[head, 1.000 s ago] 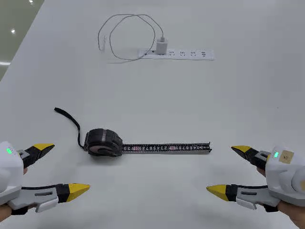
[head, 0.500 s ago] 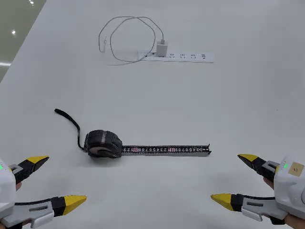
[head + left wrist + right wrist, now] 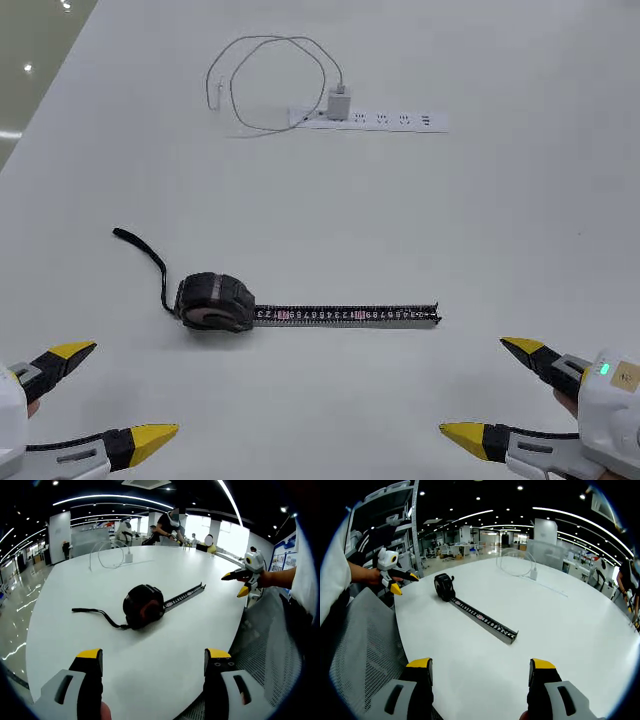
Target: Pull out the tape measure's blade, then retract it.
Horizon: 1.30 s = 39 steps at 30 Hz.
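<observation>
We hold L gripper [image 3: 136, 388] & R gripper [image 3: 472, 386] at near edge of white glossy tabletop [image 3: 450, 230], jaws spread wide, gripping nothing. Tape measure [image 3: 213, 301] lies ahead, centre-left, blade [image 3: 345, 314] out flat to the right. Power strip [image 3: 370, 118] w/ looped cable [image 3: 270, 80] at far side. Big open office, ceiling strip lights [image 3: 115, 500].

power strip [image 3: 400, 119] far on table [image 3: 500, 250]; charger [image 3: 339, 103] plugged in; white cable [image 3: 268, 38] looped beside

Open-plan office hall: ceiling strip lights [image 3: 115, 500], distant desks [image 3: 455, 550], glossy floor [image 3: 15, 605].
</observation>
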Motion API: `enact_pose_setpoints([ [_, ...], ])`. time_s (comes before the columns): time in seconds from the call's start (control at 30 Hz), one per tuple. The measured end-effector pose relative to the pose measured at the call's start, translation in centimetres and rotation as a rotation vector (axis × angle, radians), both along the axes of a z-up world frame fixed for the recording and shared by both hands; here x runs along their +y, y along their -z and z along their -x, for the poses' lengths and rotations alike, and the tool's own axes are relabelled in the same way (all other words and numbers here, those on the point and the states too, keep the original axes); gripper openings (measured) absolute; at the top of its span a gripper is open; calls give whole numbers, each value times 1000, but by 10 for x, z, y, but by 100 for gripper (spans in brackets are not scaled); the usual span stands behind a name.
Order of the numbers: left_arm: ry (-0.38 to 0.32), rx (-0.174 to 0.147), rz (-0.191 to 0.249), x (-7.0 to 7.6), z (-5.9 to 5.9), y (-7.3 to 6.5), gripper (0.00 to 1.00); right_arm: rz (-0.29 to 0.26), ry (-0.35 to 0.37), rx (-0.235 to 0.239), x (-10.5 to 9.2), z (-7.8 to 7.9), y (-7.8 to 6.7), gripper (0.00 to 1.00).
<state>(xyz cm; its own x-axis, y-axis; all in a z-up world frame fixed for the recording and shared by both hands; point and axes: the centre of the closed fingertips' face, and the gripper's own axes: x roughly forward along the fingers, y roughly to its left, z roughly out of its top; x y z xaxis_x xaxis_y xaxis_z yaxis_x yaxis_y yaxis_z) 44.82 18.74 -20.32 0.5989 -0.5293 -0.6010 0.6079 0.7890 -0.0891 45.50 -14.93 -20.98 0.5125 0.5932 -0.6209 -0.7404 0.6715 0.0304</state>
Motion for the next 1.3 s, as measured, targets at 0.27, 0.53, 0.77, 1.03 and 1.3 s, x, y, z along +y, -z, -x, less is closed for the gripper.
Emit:
enact_pose_setpoints([
  [0.27,-11,2,14,-1,1,-1,82,-5,6,3,-1,1,2,78],
  [0.53,-17,1,21,-1,1,-1,82,-6,4,3,0,2,1,78],
  [0.77,-20,1,26,-2,1,-2,82,-9,2,3,3,2,0,78],
  [1.03,-22,2,27,-3,1,-1,82,-10,0,5,2,3,0,78],
  [1.3,-27,5,35,-10,-2,0,82,1,-9,2,4,2,1,80],
])
